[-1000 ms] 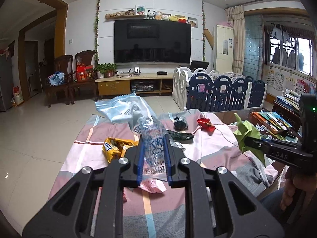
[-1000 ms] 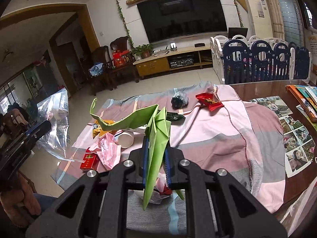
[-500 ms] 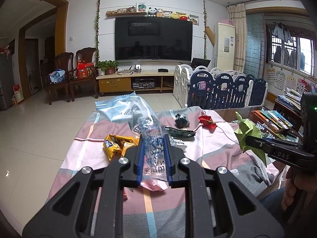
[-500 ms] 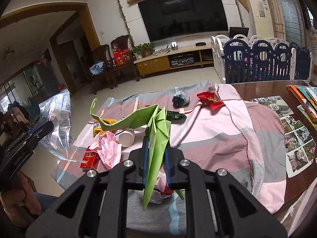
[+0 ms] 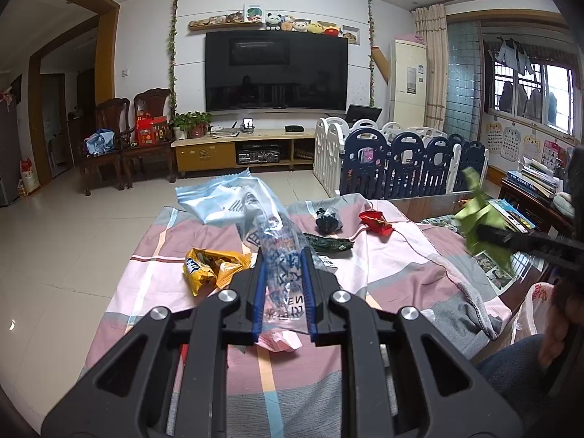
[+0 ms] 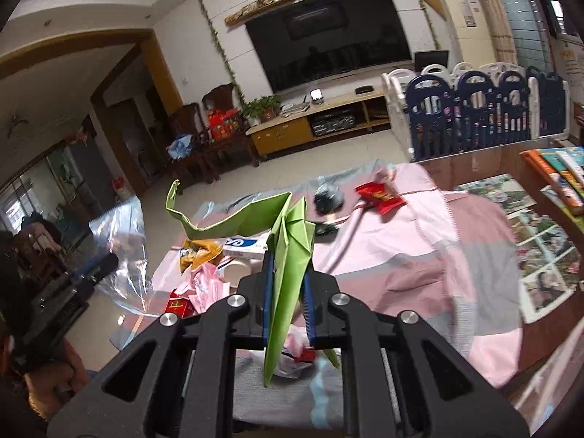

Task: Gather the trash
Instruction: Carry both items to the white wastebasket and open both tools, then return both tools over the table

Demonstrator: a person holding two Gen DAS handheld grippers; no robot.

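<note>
My left gripper [image 5: 284, 261] is shut on a clear plastic bag [image 5: 255, 215] with blue print, held above the cloth-covered table [image 5: 401, 266]. My right gripper [image 6: 288, 266] is shut on a folded green paper [image 6: 292, 230] that sticks up and bends left. The green paper also shows at the right of the left wrist view [image 5: 481, 219]. The clear bag shows at the left of the right wrist view [image 6: 124, 255]. On the cloth lie a yellow snack wrapper [image 5: 211, 266], a red wrapper [image 5: 376, 219], a dark crumpled bag [image 5: 328, 219] and a dark green wrapper [image 5: 328, 244].
A pink wrapper [image 6: 204, 284], a small red box [image 6: 177, 304], a paper cup [image 6: 235, 270] and a white-blue box [image 6: 244, 246] lie at the cloth's left. Books [image 6: 558, 171] and photos [image 6: 540, 248] lie on the bare table at right. A playpen fence [image 5: 401, 160] stands behind.
My right gripper has swung with the green paper and tilted; its view is blurred. My left gripper holds the clear bag nearly still, slightly raised.
</note>
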